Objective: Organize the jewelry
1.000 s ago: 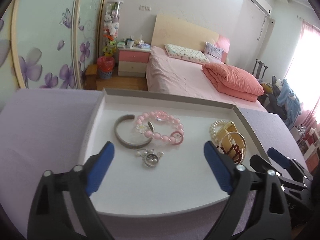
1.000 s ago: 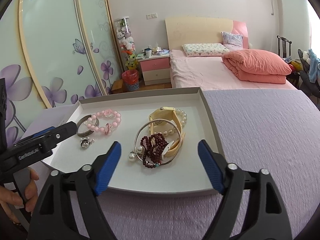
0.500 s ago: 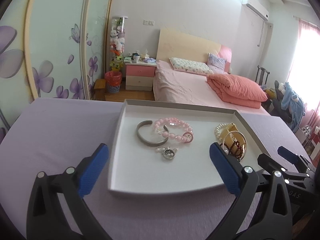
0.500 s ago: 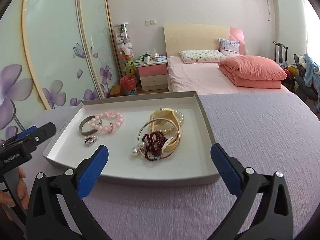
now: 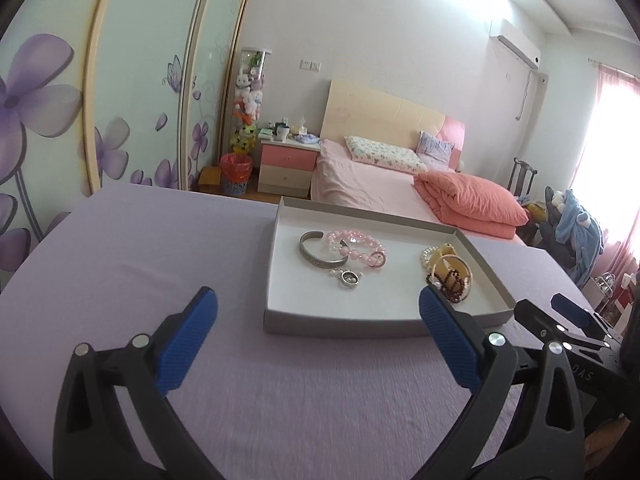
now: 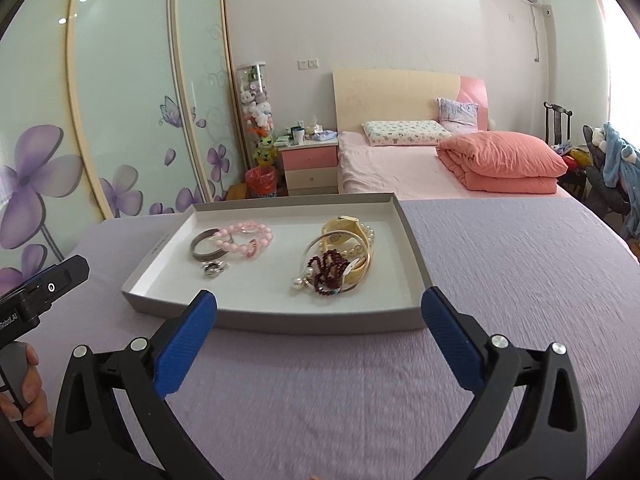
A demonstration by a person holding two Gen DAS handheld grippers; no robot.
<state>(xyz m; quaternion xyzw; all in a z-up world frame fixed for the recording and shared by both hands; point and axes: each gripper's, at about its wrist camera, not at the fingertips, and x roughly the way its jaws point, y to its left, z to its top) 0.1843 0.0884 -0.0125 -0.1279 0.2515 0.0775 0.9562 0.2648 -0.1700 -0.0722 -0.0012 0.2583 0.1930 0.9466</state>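
Pink bed, nightstand, red bin

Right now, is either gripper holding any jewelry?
No, the left gripper and right gripper both hang open and empty short of the tray.

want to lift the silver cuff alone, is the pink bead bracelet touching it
Touching. In the right wrist view the pink bead bracelet lies over one end of the silver cuff with no gap; the left wrist view shows the same overlap.
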